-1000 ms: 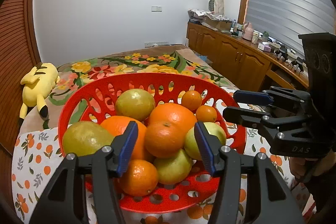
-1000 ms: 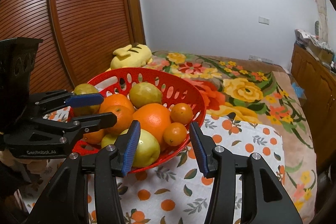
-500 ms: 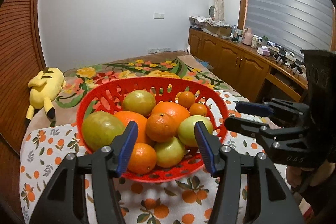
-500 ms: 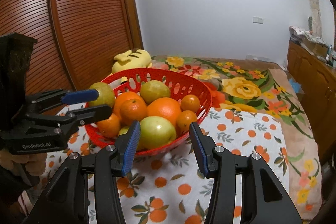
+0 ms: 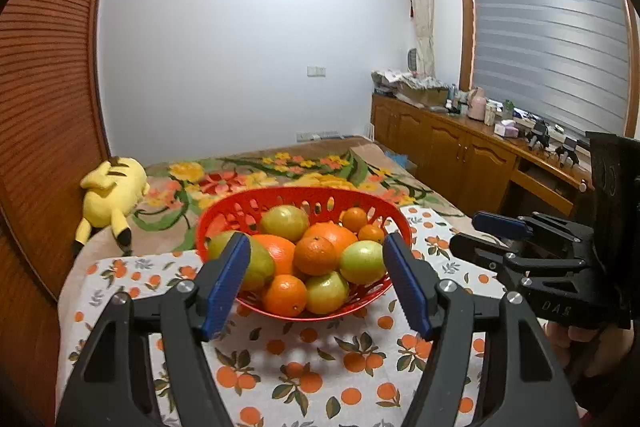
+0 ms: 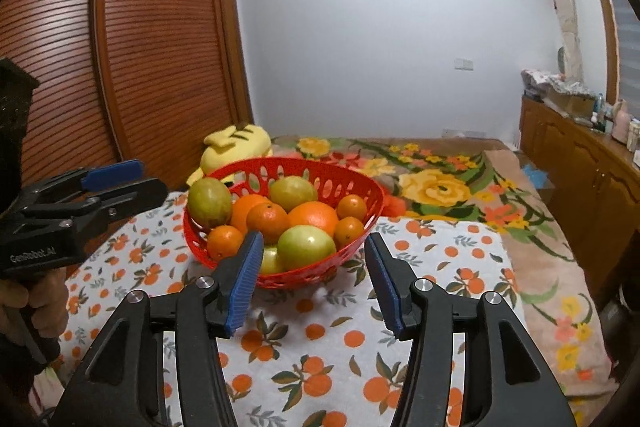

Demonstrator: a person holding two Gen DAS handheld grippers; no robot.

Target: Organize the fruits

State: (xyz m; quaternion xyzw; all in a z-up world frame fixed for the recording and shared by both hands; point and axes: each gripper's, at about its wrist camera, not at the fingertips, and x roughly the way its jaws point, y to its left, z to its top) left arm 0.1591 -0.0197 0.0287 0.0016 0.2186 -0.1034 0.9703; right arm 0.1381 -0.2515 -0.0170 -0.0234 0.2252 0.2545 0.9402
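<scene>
Both hand-held grippers have drawn back from the basket since a second ago, so it now looks smaller and sits wholly beyond their fingertips.

Largest first, the bed (image 6: 460, 187) with its flowered blanket fills the room behind, and a cloth printed with oranges (image 5: 300, 367) covers the near surface. On that cloth stands the red basket (image 5: 256, 203), heaped with fruit. It is round and wide, with no long axis, and its mouth faces up. Its slotted plastic wall is probably stiff but light, so the rim would be the place to hold it.

The left hand-held gripper (image 5: 316, 287) is spread wide and holds nothing, and the right hand-held gripper (image 6: 312, 279) is likewise released and empty.

Among the fruit, the big orange (image 6: 313, 217) and the green fruit (image 6: 306, 247) beside it are likely firm and fairly heavy, best pinched across the middle. Their smooth skins may slip. The small tangerine (image 6: 351, 207) near the far rim is softer and would bruise under a hard squeeze.
</scene>
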